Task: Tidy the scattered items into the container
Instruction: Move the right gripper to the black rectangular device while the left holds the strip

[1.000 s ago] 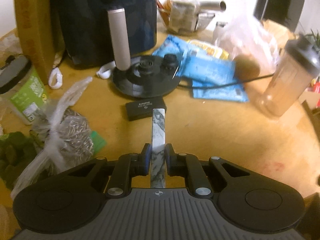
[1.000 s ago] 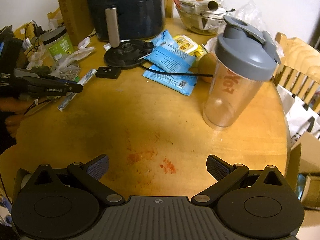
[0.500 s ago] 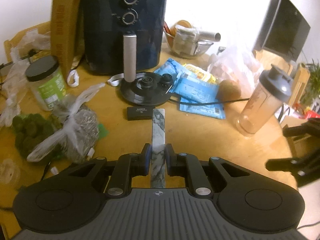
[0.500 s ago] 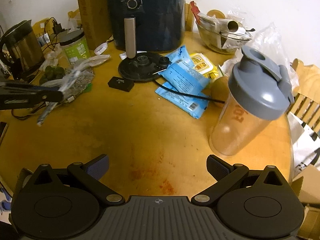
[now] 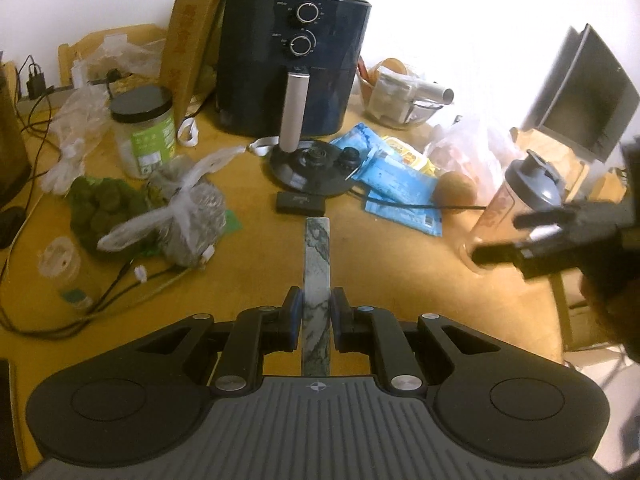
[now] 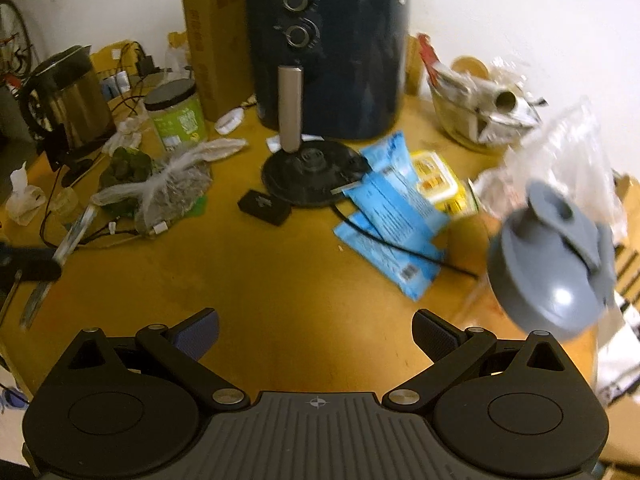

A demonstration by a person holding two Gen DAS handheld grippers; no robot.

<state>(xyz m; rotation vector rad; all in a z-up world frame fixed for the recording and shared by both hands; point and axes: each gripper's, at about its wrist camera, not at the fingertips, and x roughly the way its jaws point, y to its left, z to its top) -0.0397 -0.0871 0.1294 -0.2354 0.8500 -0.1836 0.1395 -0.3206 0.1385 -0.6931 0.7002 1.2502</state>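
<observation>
My left gripper is shut on a long marbled grey-white stick packet, held above the wooden table. The right wrist view shows that packet at the far left edge. My right gripper is open and holds nothing; it appears blurred at the right of the left wrist view. Scattered on the table are blue packets, a small black box and a yellow packet. A glass bowl with wrappers stands at the back right.
A dark air fryer and a round black kettle base stand at the back. A grey-lidded shaker bottle is close on the right. A green-labelled jar, tied plastic bags and cables crowd the left.
Both grippers have drawn back and risen, so more of the table shows. My right gripper has come into the left wrist view. The left one still holds the packet.
</observation>
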